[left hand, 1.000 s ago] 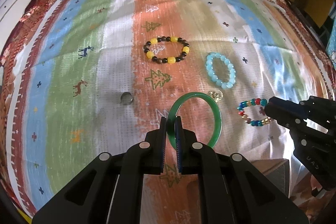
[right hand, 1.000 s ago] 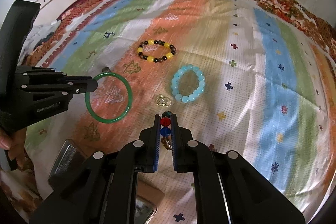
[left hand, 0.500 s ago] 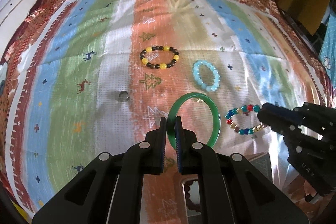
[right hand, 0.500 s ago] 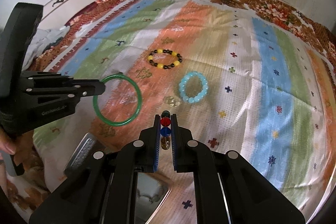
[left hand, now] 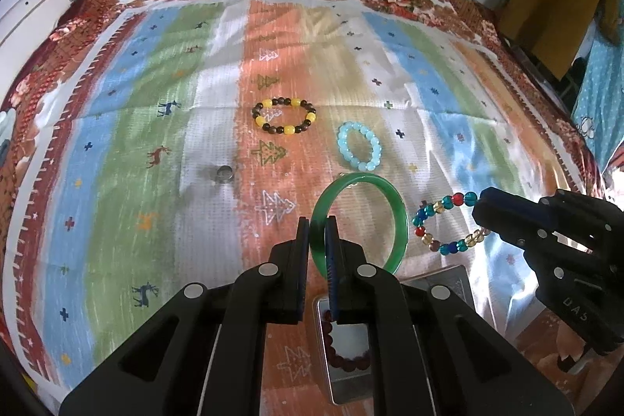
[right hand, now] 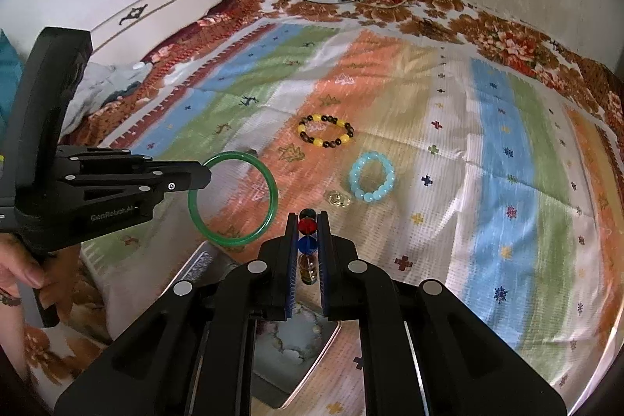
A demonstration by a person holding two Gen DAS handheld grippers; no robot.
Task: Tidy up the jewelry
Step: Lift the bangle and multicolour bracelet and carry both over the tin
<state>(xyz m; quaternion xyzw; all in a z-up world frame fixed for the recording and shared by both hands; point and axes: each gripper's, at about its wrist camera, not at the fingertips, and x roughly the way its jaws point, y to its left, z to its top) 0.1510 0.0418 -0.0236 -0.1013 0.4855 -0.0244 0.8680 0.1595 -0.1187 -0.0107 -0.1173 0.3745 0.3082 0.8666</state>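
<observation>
My left gripper (left hand: 316,225) is shut on a green bangle (left hand: 394,205) and holds it above the striped cloth; the bangle also shows in the right wrist view (right hand: 234,197). My right gripper (right hand: 308,221) is shut on a multicoloured bead bracelet (right hand: 307,244), which hangs in the left wrist view (left hand: 436,221). A yellow-and-brown bead bracelet (left hand: 284,116), a light blue bead bracelet (left hand: 358,151) and a small silver ring (left hand: 224,173) lie on the cloth. A gold ring (right hand: 337,198) lies near the blue bracelet. An open metal tin (left hand: 347,349) with a dark red bead bracelet sits below both grippers.
The striped cloth (left hand: 117,143) covers a bed with a floral border. A white headboard (right hand: 171,2) and wall cables stand at the far side. A tin lid (right hand: 202,260) lies beside the tin. A person's hand (right hand: 23,271) holds the left gripper.
Both grippers have lifted and drawn back toward the near edge with their bracelets held. The tin has come into view beneath them.
</observation>
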